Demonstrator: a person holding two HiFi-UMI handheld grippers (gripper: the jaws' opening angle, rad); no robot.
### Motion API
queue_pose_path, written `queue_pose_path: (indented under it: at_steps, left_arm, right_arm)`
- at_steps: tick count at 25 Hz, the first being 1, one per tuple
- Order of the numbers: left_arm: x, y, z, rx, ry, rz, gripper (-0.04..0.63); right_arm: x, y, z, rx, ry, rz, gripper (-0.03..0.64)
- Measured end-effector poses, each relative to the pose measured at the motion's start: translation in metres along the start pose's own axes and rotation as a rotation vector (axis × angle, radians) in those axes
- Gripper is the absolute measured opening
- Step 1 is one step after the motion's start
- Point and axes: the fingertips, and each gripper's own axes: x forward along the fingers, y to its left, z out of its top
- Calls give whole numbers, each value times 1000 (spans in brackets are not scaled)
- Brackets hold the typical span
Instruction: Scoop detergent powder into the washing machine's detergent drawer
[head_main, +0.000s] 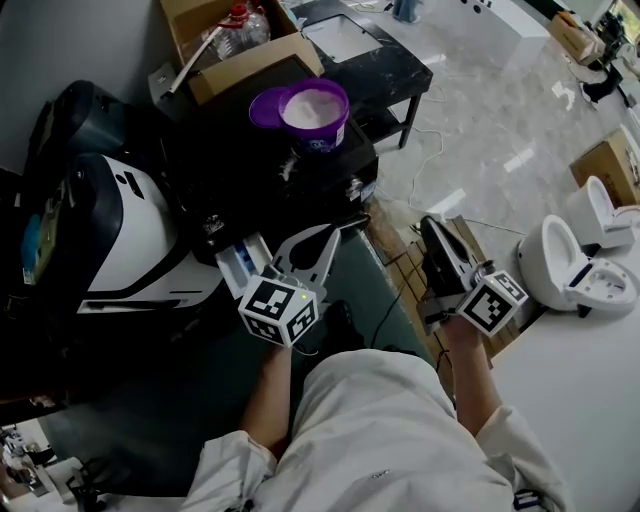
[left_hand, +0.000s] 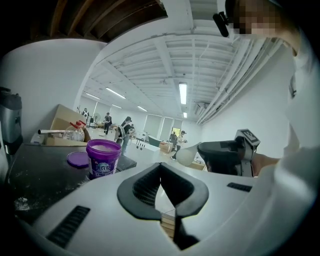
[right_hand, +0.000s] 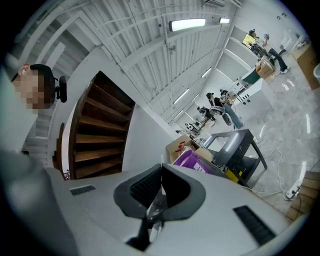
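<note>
- Where the person's arms end, nearest, 2 grippers point far: the left gripper (head_main: 330, 240) has its jaws pressed together on nothing.
- The right gripper (head_main: 432, 232), well to the right over the floor, is closed narrow on a thin clear piece (right_hand: 154, 212); too little of it shows to tell more.
- Just left of the left gripper's jaws, the drawer (head_main: 240, 265) stands open from the black washer (head_main: 250, 170).
- Farther, on the washer's top, the purple tub (head_main: 318, 135) stands open with white powder (head_main: 314, 106) inside, its lid (head_main: 262, 104) flat just beside its left.
- Farthest, a box (head_main: 250, 68) holds a bottle (head_main: 240, 28).
</note>
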Motion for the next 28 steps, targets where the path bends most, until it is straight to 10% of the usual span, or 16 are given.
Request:
queue_pose_path:
  at_steps: [28]
  left_arm:
    - [-10, 84, 2, -39, 16, -68, 18]
  right_arm:
    - [81, 21, -22, -37, -13, -48, 11]
